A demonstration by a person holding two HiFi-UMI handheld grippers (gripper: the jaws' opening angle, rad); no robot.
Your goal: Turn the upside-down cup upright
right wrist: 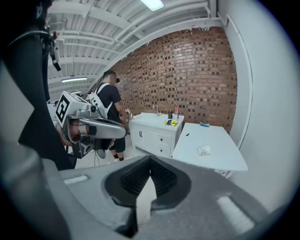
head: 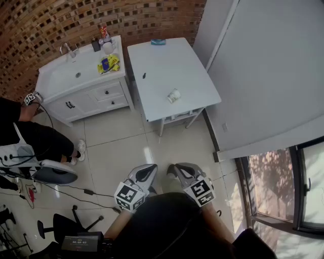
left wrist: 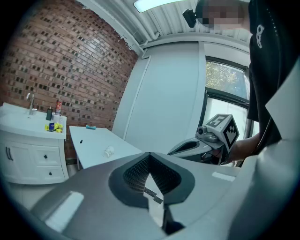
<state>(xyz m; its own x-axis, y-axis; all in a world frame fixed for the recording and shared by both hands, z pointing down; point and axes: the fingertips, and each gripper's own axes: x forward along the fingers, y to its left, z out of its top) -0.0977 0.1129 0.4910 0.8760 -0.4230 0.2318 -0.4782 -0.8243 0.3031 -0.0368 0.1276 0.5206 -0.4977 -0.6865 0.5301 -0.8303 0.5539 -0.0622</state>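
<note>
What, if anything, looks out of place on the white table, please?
The cup seems to lie tipped on its side near the table's closer edge rather than standing. Nothing looks spilled around it.

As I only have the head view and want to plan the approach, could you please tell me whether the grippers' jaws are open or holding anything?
Observer: In its own view, the right gripper has its jaws together, with nothing between them.
Operator: Thank you. And the left one?
Observer: The left gripper too: jaws together and empty.
Operator: Is anything overhead?
Observer: A lit ceiling light, which your view cuts off.
</note>
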